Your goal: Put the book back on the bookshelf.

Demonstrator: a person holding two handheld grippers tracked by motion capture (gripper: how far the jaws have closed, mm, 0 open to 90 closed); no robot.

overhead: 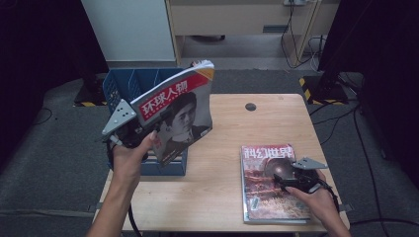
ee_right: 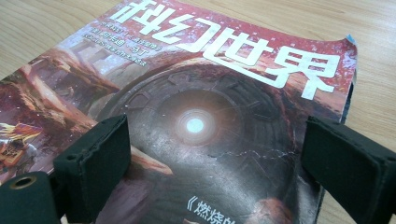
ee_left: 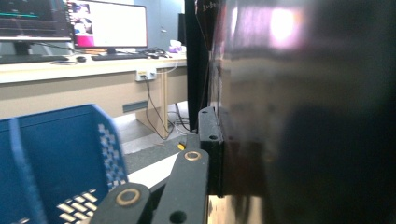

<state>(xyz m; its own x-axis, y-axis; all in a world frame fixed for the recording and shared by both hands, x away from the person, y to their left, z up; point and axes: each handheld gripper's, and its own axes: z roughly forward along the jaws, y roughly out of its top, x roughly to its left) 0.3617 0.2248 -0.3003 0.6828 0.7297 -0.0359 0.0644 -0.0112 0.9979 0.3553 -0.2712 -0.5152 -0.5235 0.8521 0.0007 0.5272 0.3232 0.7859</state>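
Observation:
A magazine with a red title band and a portrait cover [overhead: 178,106] is held upright and tilted over the blue file rack [overhead: 123,84] at the table's left. My left gripper [overhead: 141,133] is shut on its lower left edge. In the left gripper view, my left gripper [ee_left: 219,140] presses on the glossy dark cover [ee_left: 303,116], with the rack [ee_left: 56,154] below left. A second magazine with a reddish sci-fi cover [overhead: 267,187] lies flat at the table's front right. My right gripper [overhead: 284,180] hovers over it, open. In the right gripper view, the pads [ee_right: 98,158] of my right gripper [ee_right: 219,158] straddle that cover [ee_right: 196,93] without touching it.
The wooden table [overhead: 222,128] has a round cable hole [overhead: 250,106] near its far edge. The rack has several slots. Dark stands and cables sit on the floor beyond. A desk with monitors [ee_left: 107,23] stands in the background.

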